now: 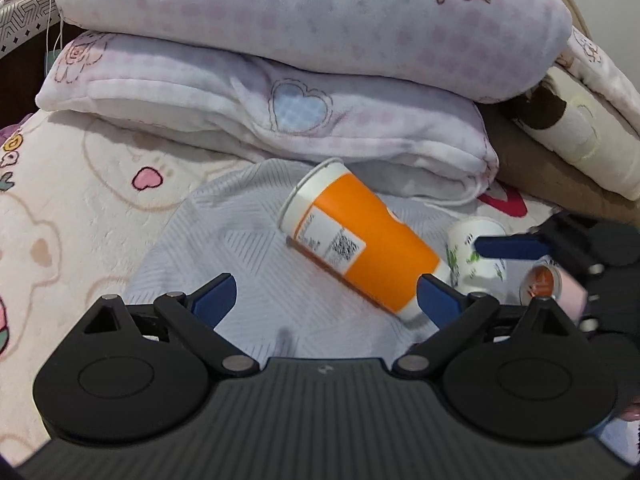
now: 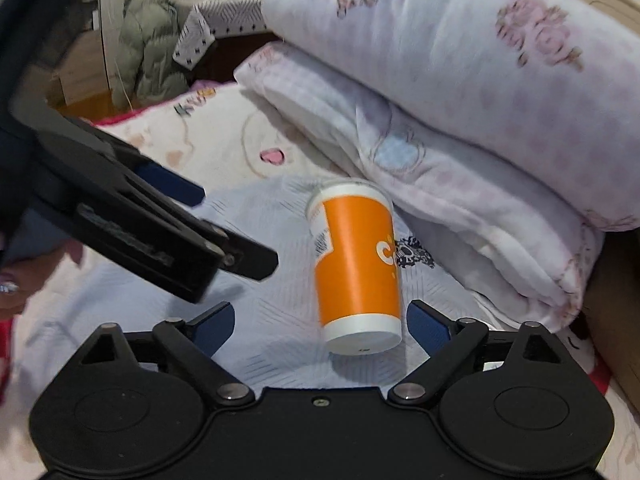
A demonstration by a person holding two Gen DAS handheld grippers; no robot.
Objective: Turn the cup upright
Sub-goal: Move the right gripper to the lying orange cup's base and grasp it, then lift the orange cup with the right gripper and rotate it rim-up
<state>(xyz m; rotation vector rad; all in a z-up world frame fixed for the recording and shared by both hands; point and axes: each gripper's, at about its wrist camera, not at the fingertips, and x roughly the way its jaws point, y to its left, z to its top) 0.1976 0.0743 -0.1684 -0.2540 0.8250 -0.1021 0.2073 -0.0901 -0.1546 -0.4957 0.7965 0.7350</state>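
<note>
folded blankets (image 1: 280, 40), pale cloth (image 1: 240, 248), small white cup (image 1: 476, 256), perhaps jacket (image 2: 148, 40)

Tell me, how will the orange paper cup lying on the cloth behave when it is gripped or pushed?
The orange cup looks like thin paper, so it is probably light and easily crushed. Lying on its side on the soft grey cloth, it may roll in a curve, since it tapers.

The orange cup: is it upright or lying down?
Lying down: the orange cup rests on its side on the grey cloth, base toward both cameras.
</note>
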